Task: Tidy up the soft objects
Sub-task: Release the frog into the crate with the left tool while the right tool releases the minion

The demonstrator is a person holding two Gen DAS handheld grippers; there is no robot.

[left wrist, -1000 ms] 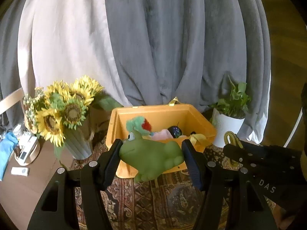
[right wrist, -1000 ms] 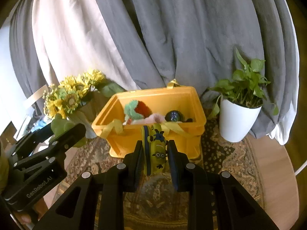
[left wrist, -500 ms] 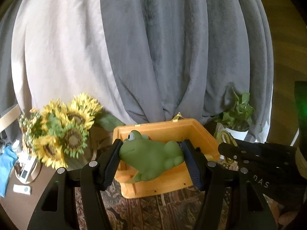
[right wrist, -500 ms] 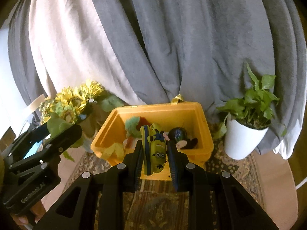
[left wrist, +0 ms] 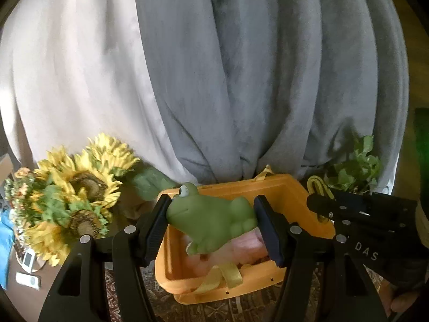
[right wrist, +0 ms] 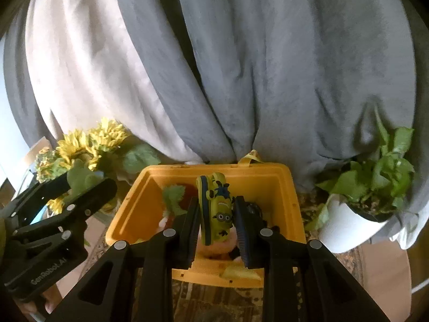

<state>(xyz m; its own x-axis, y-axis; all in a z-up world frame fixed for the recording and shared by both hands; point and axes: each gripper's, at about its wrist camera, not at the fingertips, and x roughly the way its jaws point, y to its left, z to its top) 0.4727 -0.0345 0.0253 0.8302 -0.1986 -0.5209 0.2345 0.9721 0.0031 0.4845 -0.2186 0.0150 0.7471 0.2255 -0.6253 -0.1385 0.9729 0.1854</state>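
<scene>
My left gripper (left wrist: 211, 224) is shut on a green frog toy (left wrist: 211, 218) and holds it over the open orange bin (left wrist: 300, 196). My right gripper (right wrist: 217, 224) is shut on a yellow Minion toy (right wrist: 217, 210), also above the orange bin (right wrist: 287, 193). Inside the bin lie a pink soft item (left wrist: 249, 244), a green and red plush (right wrist: 174, 198) and a dark round toy (right wrist: 253, 212). The right gripper also shows at the right of the left wrist view (left wrist: 356, 214). The left gripper also shows at the left of the right wrist view (right wrist: 53, 214).
A vase of sunflowers (left wrist: 75, 196) stands left of the bin. A potted green plant in a white pot (right wrist: 356, 209) stands to its right. Grey and white curtains (left wrist: 228, 80) hang behind. A patterned rug (right wrist: 214, 303) lies under the bin. Small devices (left wrist: 26, 268) lie at far left.
Both grippers have moved forward and up over the bin, each still holding its toy. The bin now sits lower in both views, directly beneath the toys.
</scene>
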